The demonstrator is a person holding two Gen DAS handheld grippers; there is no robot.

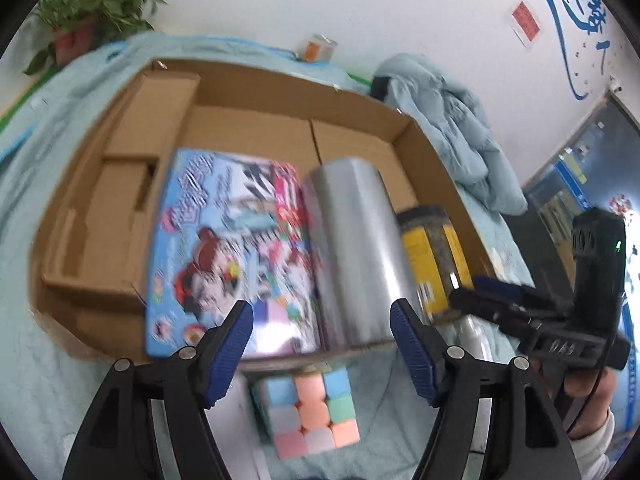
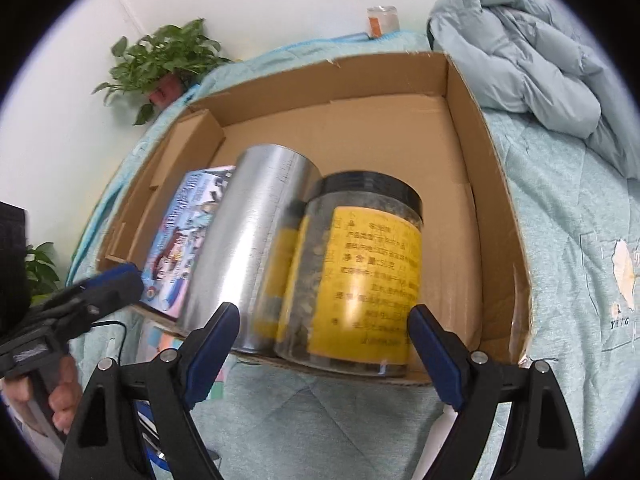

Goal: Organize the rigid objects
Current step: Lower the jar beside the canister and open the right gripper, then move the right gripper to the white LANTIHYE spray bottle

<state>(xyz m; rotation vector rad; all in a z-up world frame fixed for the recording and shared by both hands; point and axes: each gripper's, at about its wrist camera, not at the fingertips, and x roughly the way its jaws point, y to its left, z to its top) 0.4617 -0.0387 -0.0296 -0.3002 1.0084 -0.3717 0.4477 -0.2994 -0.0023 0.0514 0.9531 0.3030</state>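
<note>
An open cardboard box [image 1: 256, 76] lies on a pale green blanket. Inside it, side by side, are a flat colourful toy box [image 1: 224, 248], a silver cylinder [image 1: 356, 248] on its side and a clear jar [image 1: 436, 256] with a yellow label. A pastel puzzle cube [image 1: 308, 412] sits on the blanket just outside the box's near edge, below and between the fingers of my open left gripper [image 1: 320, 320]. In the right wrist view my right gripper [image 2: 324, 320] stands open just in front of the jar [image 2: 360, 280], beside the cylinder [image 2: 248, 248], with its pads apart from the jar.
A crumpled pale blue jacket [image 2: 532, 56] lies right of the box. A potted plant [image 2: 168, 60] and a small clear container [image 2: 382, 20] stand by the wall behind. The box's left side holds folded cardboard flaps [image 1: 132, 168]. A hand [image 2: 60, 396] holds the left gripper.
</note>
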